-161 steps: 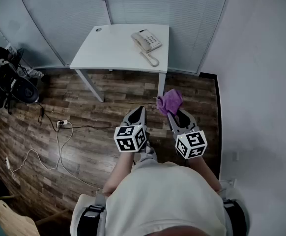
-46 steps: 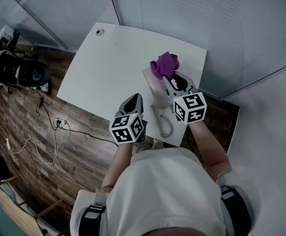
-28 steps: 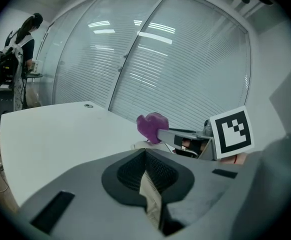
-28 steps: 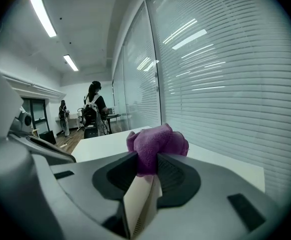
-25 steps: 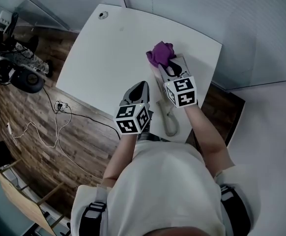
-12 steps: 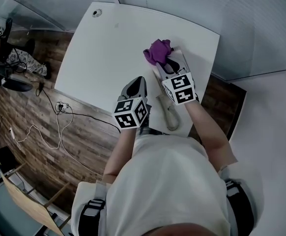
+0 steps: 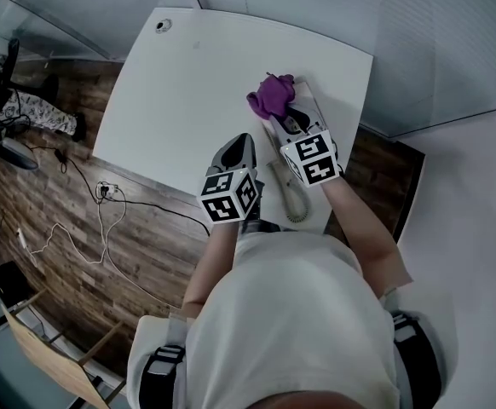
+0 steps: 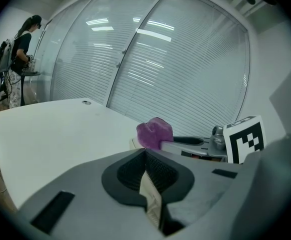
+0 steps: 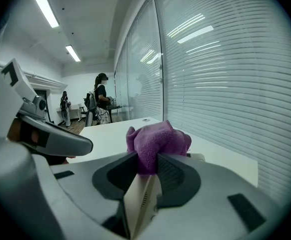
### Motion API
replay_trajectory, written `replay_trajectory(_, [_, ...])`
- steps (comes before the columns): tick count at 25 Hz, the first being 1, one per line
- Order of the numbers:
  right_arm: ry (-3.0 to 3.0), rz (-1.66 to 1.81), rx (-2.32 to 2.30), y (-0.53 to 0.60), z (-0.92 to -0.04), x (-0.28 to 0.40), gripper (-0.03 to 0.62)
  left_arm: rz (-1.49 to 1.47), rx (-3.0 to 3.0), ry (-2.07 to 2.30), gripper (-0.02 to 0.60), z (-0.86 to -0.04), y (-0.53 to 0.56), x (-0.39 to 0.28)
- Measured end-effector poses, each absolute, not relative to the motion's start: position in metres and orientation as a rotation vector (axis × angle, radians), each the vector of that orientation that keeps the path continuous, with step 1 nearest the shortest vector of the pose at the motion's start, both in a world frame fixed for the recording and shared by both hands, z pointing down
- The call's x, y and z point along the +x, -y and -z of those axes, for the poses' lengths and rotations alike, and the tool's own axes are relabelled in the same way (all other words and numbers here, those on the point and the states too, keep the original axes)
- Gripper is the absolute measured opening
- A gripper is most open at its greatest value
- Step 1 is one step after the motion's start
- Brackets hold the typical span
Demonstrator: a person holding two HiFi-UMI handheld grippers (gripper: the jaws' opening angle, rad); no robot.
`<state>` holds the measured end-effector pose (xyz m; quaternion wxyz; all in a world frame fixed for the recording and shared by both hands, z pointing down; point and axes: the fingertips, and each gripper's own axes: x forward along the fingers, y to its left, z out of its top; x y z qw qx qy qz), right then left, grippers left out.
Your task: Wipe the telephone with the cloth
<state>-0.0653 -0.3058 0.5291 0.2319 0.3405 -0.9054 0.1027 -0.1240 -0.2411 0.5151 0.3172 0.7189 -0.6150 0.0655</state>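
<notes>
The telephone [image 7: 312, 107] lies in the upper middle of the head view, near the right edge of the white table [image 7: 188, 83]. The right gripper [image 7: 284, 119] clamps the purple cloth [image 7: 269, 97] over the phone's far end, so the wiping seems to be in hand. The left gripper [image 7: 240, 146], at the lower left of the phone, has its jaws pressed together on nothing. The next move, I think, needs the cloth to slide along the phone with light pressure.
</notes>
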Motion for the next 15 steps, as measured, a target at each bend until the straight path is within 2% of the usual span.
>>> replay_trajectory(15, [2.486,-0.294,0.947,0.266,-0.534,-0.044,0.123,-0.189,1.904,1.610,0.020,-0.516,0.213,-0.108])
